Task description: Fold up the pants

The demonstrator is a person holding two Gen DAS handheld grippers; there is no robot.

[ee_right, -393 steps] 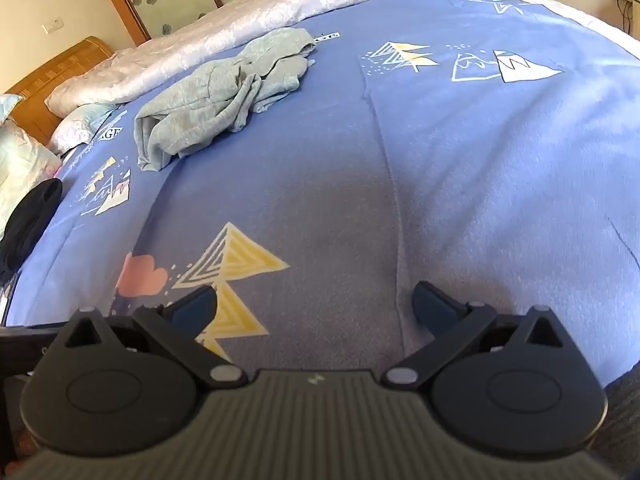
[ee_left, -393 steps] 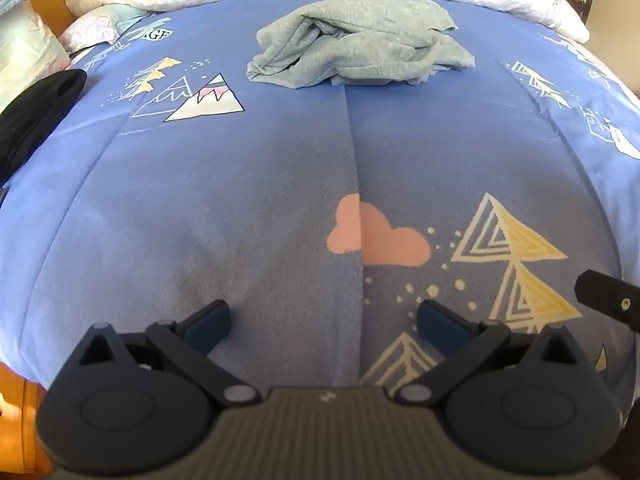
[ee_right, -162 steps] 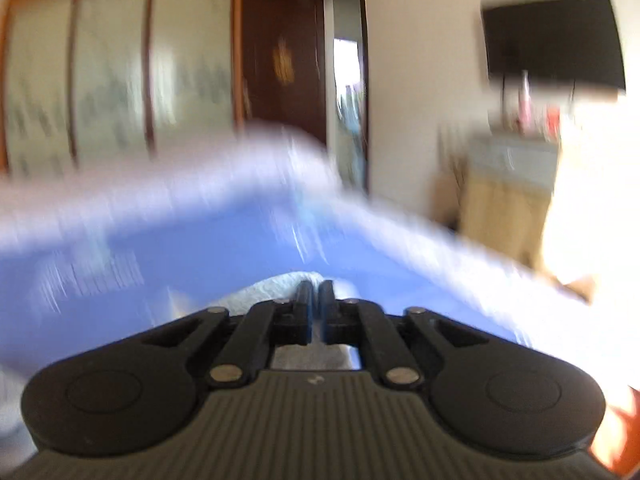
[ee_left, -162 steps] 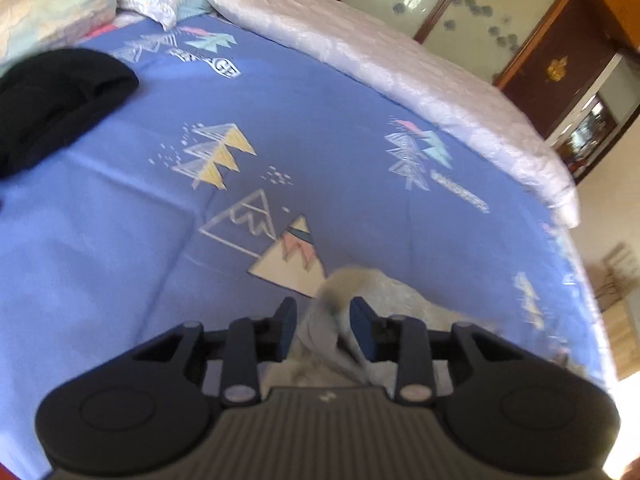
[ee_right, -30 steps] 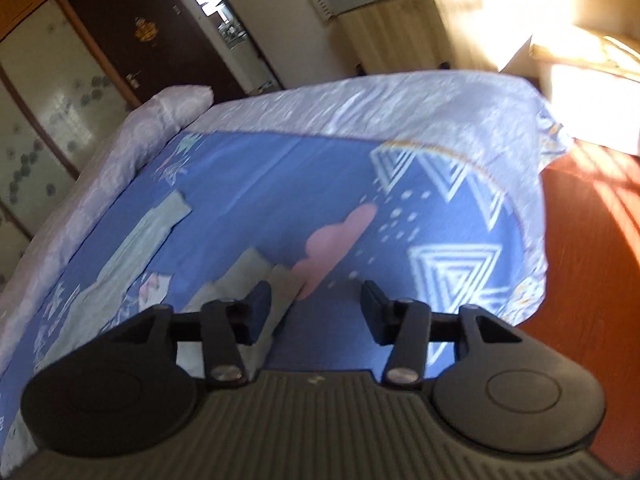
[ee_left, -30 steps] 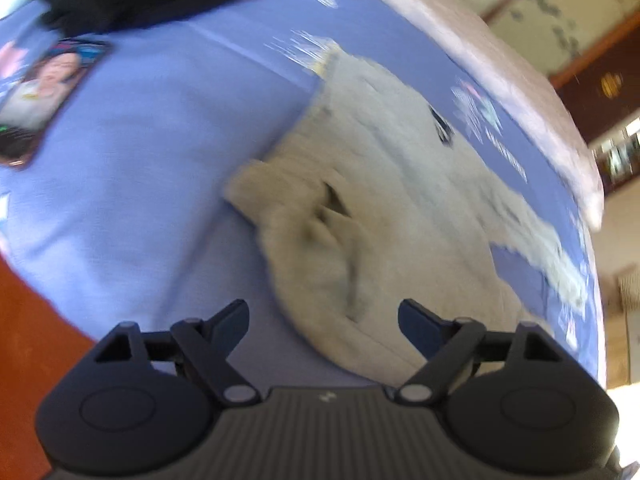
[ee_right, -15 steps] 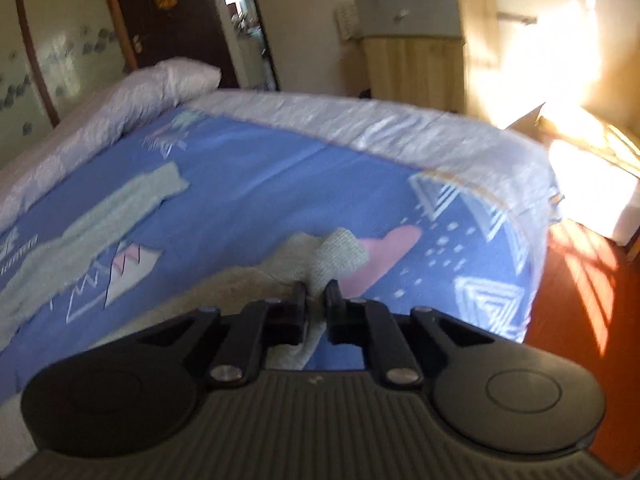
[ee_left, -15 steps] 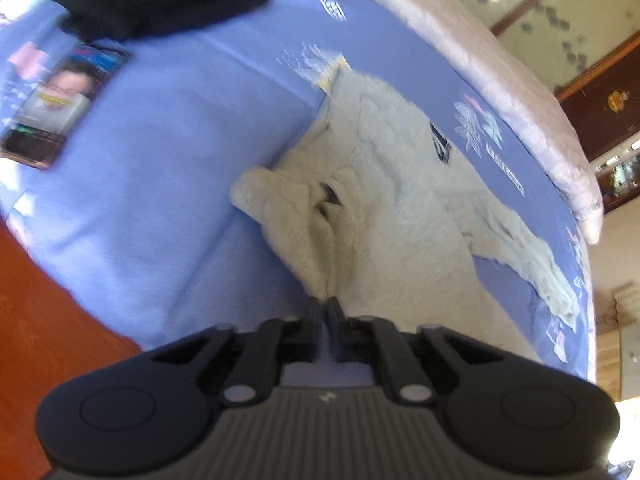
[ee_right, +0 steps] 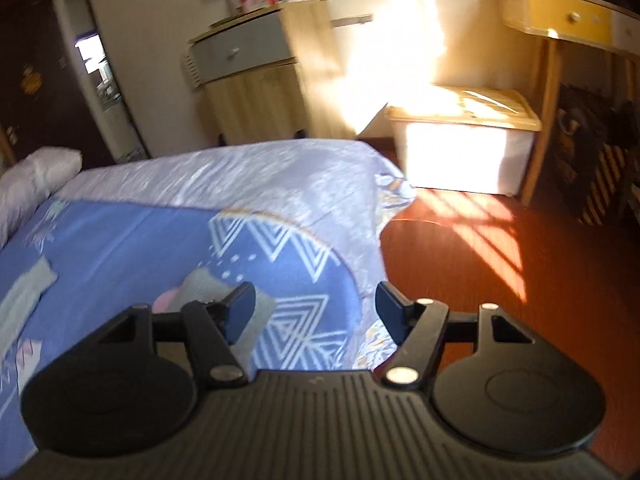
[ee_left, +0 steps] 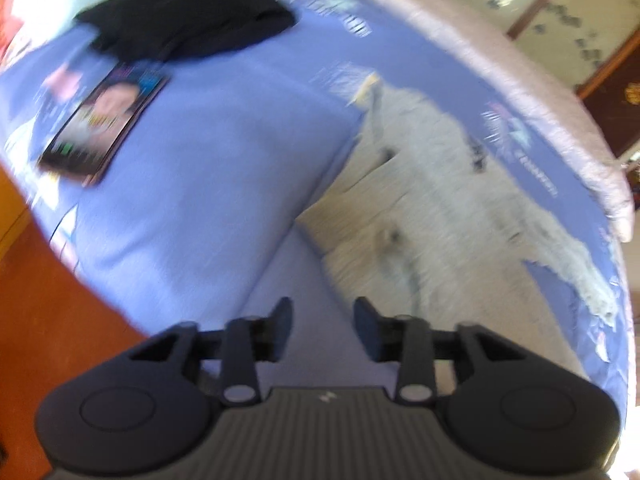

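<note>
Both hand-held grippers spread apart, empty, grey pants [ee_left: 432, 208] flat on bed [ee_left: 208, 168]

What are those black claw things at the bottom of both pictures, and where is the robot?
There is no robot here. A person holds a two-finger grabber in each hand, and a small camera on each grabber looks out along its fingers. So one picture comes from the left gripper and the other from the right gripper. That is why the black claws fill the bottom of each view. Both grabbers are open and hold nothing. Below them is a bed with a blue blanket. Grey pants lie spread out on it, ready for folding. In the left picture you can also see a black piece of clothing and a phone on the bed. The right picture shows the bed's corner, the wooden floor and a cabinet.
</note>
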